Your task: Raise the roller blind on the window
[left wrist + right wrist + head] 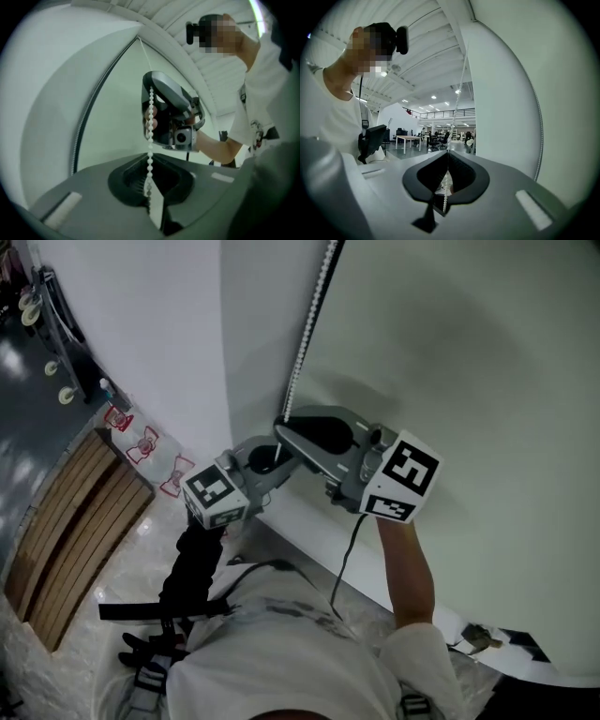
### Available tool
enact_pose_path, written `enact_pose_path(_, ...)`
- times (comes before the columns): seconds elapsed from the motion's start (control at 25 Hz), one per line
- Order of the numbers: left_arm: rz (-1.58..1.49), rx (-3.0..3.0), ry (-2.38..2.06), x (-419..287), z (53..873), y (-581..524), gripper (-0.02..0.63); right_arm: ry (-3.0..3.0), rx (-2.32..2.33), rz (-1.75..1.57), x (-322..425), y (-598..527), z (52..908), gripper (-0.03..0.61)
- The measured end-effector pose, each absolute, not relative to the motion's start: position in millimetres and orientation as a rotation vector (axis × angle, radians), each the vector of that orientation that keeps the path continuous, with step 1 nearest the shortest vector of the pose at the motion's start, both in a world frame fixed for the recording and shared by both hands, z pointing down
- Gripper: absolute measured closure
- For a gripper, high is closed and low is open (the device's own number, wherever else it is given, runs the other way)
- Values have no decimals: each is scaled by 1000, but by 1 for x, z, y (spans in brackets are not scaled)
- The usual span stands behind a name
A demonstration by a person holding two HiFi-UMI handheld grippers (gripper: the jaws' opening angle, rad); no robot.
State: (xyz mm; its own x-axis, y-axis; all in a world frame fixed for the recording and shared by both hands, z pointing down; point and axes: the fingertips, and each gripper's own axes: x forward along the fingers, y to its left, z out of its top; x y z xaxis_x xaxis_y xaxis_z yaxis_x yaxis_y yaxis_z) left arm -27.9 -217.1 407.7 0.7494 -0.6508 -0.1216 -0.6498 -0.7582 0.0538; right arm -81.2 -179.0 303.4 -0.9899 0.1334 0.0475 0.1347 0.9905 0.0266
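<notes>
A white bead chain [309, 324] hangs beside the pale roller blind [469, 352], which covers the window. My right gripper [284, 427] is shut on the chain, the higher of the two. In the right gripper view the beads [446, 197] run down the closed slit of the right gripper [448, 157]. My left gripper [272, 463] sits just below it and is shut on the same chain. In the left gripper view the chain [150, 140] drops into the left gripper [150, 161], with the right gripper [151, 91] above.
A white wall [159, 334] meets the window at the chain. Below the blind runs a white sill [319, 540]. A slatted wooden bench [75, 521] stands on the floor at the left. The right gripper view shows an office hall with desks and chairs [412, 140].
</notes>
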Motion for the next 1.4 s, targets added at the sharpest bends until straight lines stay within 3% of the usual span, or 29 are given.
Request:
enact_pose_path(0.08, -242, 2944, -932, -14, 407, -206, 615, -3092, -141, -66, -74, -182, 303, 563)
enact_pose_path(0.2, -271, 2958, -824, -3, 406, -197, 615, -3105, -49, 1, -64, -199, 300, 413)
enact_pose_path(0.32, -310, 2946, -780, 0, 404, -195, 615, -3137, -7, 57, -57, -215, 287, 357)
enact_pose_path(1.2, -276, 2954, -795, -3, 418, -195, 615, -3371, -188, -238, -86, -248, 91, 357)
enact_pose_path(1.4, -259, 2956, -804, -5, 419, -196, 615, -3397, -178, -295, -89, -255, 73, 422)
